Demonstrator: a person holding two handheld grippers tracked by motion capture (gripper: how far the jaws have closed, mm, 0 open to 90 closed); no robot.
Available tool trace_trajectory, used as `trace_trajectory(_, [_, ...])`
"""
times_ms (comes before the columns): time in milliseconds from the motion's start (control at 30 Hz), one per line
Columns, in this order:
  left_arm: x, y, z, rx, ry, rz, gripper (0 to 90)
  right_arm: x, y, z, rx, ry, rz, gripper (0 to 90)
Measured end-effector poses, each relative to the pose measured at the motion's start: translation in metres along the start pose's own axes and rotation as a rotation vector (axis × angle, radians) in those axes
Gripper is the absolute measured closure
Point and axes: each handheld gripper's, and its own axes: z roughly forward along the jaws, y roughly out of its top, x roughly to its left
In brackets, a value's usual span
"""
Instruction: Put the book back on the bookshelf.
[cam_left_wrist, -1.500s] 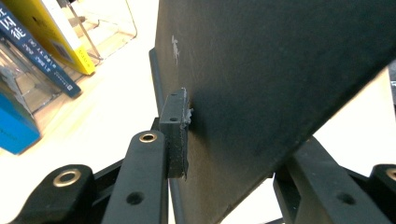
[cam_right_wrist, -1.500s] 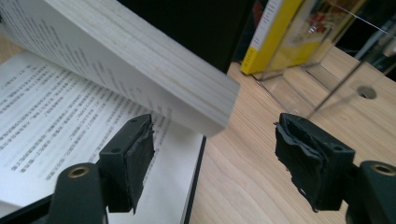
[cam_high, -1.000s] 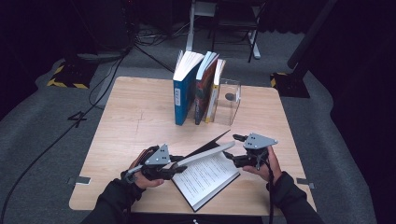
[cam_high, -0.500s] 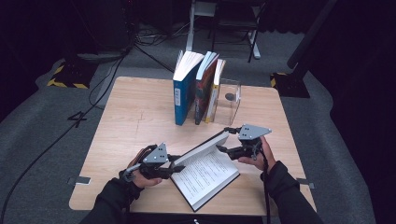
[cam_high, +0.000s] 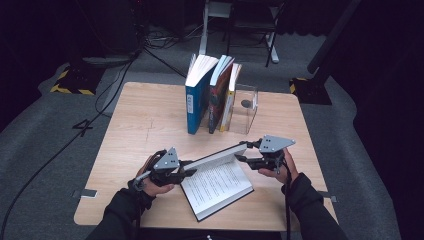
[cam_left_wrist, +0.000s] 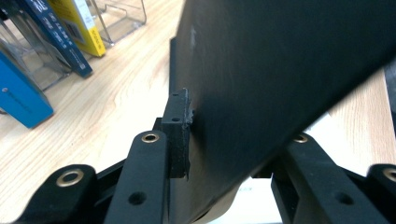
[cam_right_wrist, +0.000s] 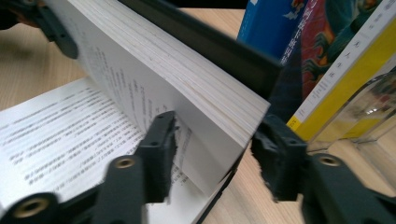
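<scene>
An open black-covered book lies near the table's front edge, its lower pages flat and its upper half raised like a lid. My left gripper has been closing and is shut on that raised half at its left end; in the left gripper view one pad presses the black cover. My right gripper has just been closing on the right corner. In the right gripper view its pads squeeze the page block and cover.
Three books stand upright at the table's back middle: blue, dark red, yellow. They lean against a clear acrylic bookend. Bare wooden tabletop lies to the left; cables and stands are on the floor behind.
The right gripper slid left onto the raised half's corner and its jaws narrowed around it. The raised half stands a little higher. The left hand has stayed in place.
</scene>
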Motion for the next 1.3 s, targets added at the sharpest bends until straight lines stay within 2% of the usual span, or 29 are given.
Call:
trace_trajectory(167, [0.009, 0.006, 0.006, -0.017, -0.024, -0.002, 67.4, 0.003, -0.001, -0.012, 0.007, 0.01, -0.04, 63.6])
trace_trajectory(333, [0.016, 0.015, 0.013, -0.009, -0.052, 0.023, 66.1, 0.011, -0.002, -0.024, 0.015, 0.038, -0.074, 69.2])
trace_trajectory(367, [0.019, 0.016, 0.014, -0.009, -0.061, 0.024, 65.3, 0.013, -0.002, -0.027, 0.016, 0.038, -0.08, 70.3])
trace_trajectory(400, [0.024, 0.018, 0.017, -0.008, -0.089, 0.021, 63.7, 0.016, -0.002, -0.031, 0.015, 0.043, -0.08, 71.6])
trace_trajectory(500, [0.028, 0.021, 0.019, 0.003, -0.109, 0.031, 63.3, 0.019, -0.003, -0.035, 0.015, 0.051, -0.085, 73.2])
trace_trajectory(633, [0.034, 0.025, 0.023, 0.027, -0.121, 0.046, 57.6, 0.026, -0.004, -0.04, 0.016, 0.061, -0.093, 74.1])
trace_trajectory(733, [0.039, 0.028, 0.025, 0.04, -0.132, 0.067, 55.8, 0.029, -0.005, -0.041, -0.001, 0.074, -0.081, 72.7])
trace_trajectory(867, [0.042, 0.03, 0.026, 0.064, -0.145, 0.094, 57.2, 0.031, -0.005, -0.033, 0.001, 0.104, -0.074, 58.8])
trace_trajectory(967, [0.043, 0.031, 0.026, 0.066, -0.139, 0.102, 58.6, 0.032, -0.01, -0.022, 0.045, 0.085, -0.081, 51.8])
trace_trajectory(1033, [0.044, 0.031, 0.026, 0.07, -0.135, 0.106, 58.8, 0.03, -0.015, -0.018, 0.065, 0.073, -0.078, 52.1])
trace_trajectory(1067, [0.044, 0.031, 0.026, 0.067, -0.134, 0.102, 58.7, 0.027, -0.021, -0.017, 0.067, 0.062, -0.06, 56.1])
trace_trajectory(1100, [0.044, 0.031, 0.026, 0.068, -0.134, 0.103, 58.7, 0.027, -0.021, -0.017, 0.067, 0.062, -0.06, 56.1])
trace_trajectory(1200, [0.044, 0.031, 0.025, 0.067, -0.118, 0.095, 57.6, 0.024, -0.024, -0.018, 0.033, 0.044, -0.038, 69.1])
trace_trajectory(1300, [0.041, 0.031, 0.023, 0.078, -0.074, 0.081, 47.8, 0.025, -0.023, -0.018, 0.018, 0.037, -0.03, 71.5])
